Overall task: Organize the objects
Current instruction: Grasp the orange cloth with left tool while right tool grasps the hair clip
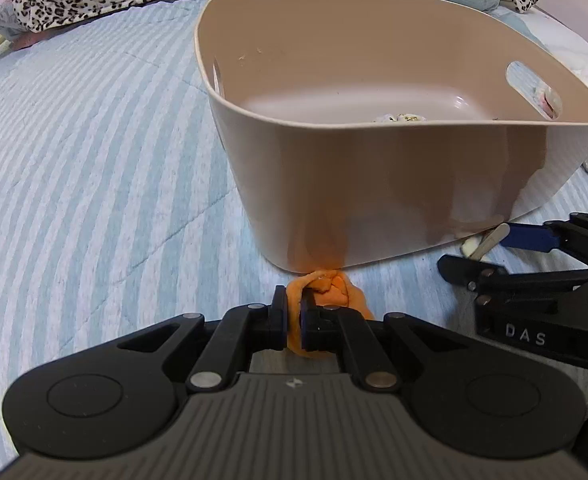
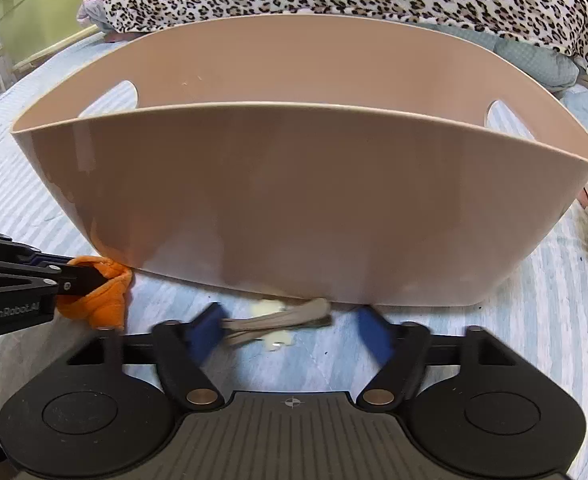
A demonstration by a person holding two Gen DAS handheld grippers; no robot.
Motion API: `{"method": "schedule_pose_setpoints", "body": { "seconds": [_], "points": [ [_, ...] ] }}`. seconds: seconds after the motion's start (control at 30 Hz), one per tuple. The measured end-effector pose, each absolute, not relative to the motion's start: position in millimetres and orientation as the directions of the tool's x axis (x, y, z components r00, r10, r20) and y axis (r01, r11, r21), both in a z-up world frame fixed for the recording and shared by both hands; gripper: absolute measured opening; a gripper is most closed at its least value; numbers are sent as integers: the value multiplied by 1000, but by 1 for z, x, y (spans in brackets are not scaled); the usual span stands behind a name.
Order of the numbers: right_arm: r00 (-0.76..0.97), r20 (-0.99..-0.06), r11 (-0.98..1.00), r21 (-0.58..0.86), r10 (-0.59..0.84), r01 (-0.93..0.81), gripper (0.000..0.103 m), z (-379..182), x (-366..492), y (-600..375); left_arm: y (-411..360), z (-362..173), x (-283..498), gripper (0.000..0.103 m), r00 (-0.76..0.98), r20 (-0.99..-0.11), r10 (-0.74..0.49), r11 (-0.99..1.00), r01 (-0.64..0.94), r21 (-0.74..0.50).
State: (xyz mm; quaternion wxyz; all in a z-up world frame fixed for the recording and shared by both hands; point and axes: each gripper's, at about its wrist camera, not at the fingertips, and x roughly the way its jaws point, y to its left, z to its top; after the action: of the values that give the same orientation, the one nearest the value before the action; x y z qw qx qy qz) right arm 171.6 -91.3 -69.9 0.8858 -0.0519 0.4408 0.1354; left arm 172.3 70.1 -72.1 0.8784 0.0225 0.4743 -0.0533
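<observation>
Orange cloth [image 1: 325,292] is clenched in the left hand-held gripper [image 1: 292,320] on the bed [image 1: 94,160] beside the beige basket [image 1: 373,184], which holds little, while the right hand-held gripper [image 2: 290,324] gapes around a beige sock [image 2: 278,318].

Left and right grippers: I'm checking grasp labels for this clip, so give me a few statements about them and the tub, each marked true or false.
1. The left gripper is shut on the orange cloth. True.
2. The right gripper is clamped on the beige item. False: its jaws are open around it.
3. The tan tub lies tipped on its side. False: it stands upright on the striped bedding.
4. The orange cloth is outside the tub. True.
</observation>
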Motion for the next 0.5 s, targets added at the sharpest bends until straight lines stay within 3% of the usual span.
{"method": "schedule_pose_setpoints", "body": {
  "seconds": [0.5],
  "points": [
    [590,-770,951,67,242,-302,56,-34,134,-110,70,-49,143,6,591,-804,-56,995,97,2]
  ]
}}
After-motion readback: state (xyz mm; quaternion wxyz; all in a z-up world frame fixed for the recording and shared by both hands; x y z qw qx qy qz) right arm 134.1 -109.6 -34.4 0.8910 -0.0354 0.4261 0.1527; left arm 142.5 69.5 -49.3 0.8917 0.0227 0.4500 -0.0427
